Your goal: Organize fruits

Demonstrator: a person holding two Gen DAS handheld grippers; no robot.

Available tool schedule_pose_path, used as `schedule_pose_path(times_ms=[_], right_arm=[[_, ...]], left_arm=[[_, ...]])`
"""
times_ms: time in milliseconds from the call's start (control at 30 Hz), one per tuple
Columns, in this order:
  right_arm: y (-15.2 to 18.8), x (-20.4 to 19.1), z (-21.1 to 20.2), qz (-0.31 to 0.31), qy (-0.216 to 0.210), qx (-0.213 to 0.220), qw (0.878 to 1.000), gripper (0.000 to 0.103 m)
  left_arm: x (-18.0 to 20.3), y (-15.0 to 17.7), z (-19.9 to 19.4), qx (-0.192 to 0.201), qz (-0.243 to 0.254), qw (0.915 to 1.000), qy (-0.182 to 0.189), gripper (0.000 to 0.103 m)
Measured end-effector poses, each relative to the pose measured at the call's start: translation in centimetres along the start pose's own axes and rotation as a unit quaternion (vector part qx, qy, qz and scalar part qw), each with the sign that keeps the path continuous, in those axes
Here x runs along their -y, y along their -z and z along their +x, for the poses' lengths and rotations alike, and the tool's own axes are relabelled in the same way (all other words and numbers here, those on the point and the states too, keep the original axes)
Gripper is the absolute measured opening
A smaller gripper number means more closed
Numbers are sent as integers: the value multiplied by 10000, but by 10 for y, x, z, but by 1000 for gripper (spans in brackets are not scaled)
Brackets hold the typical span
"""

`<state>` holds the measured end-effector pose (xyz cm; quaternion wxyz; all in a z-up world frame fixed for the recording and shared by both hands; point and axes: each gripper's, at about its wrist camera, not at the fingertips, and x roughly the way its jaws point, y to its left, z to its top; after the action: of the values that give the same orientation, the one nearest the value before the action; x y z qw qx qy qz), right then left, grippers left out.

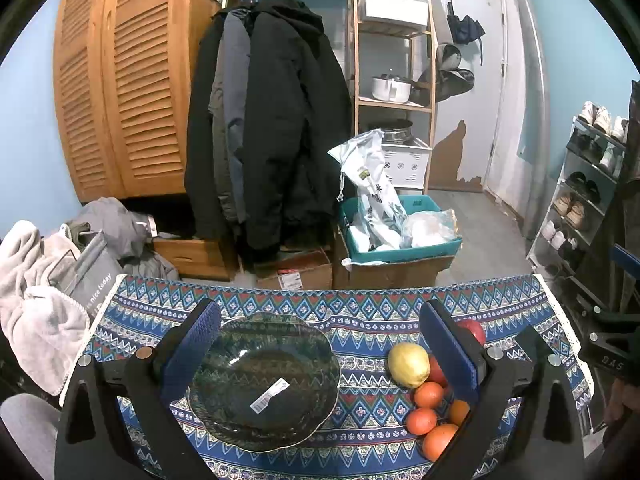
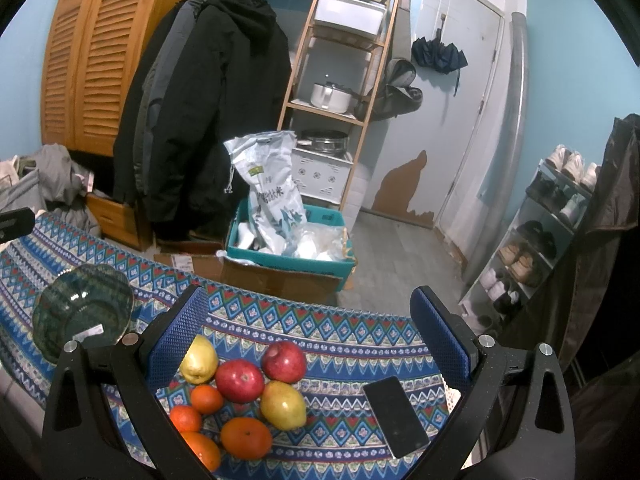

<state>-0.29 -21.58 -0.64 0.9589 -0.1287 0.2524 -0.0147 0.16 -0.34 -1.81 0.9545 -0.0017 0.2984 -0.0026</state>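
1. A dark green glass bowl point(image 1: 264, 380) is seen on the patterned tablecloth point(image 1: 360, 320); it serves as the landmark, and a white barcode sticker point(image 1: 269, 395) is stuck inside it.
2. The left gripper point(image 1: 320, 354) is held wide apart above the bowl, with nothing between its blue pads point(image 1: 192, 350); the bowl is framed between the two fingers.
3. The fruit is piled to the right of the bowl, apart from it: a yellow pear point(image 1: 409, 365) lies nearest, and small oranges point(image 1: 429, 395) are clustered beyond it.
4. In the right wrist view the pile is seen whole: two red apples point(image 2: 240, 380) touching each other, a second yellow pear point(image 2: 283, 405) to their right, and the oranges point(image 2: 246, 438) nearer the camera.
5. The right gripper point(image 2: 310, 346) is held wide open above the fruit pile, gripping nothing; the bowl point(image 2: 84, 312) lies off to its left.
6. A black phone point(image 2: 396, 416) lies flat on the cloth, on the far side of the fruit from the bowl.
7. Beyond the table from the bowl, dark coats point(image 1: 264, 120) hang on a rail and a teal crate point(image 1: 400, 240) holds white bags.
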Motion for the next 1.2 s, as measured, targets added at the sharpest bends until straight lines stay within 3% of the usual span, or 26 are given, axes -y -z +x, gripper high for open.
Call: schedule_pose_path(times_ms=[800, 1200], right_arm=[[9, -3, 3, -23, -18, -78, 10000, 100], [32, 5, 27, 244, -318, -819, 9958, 100]], left_arm=[[3, 1, 1, -51, 57, 10000, 14, 101], [19, 23, 35, -641, 384, 9972, 97, 101]])
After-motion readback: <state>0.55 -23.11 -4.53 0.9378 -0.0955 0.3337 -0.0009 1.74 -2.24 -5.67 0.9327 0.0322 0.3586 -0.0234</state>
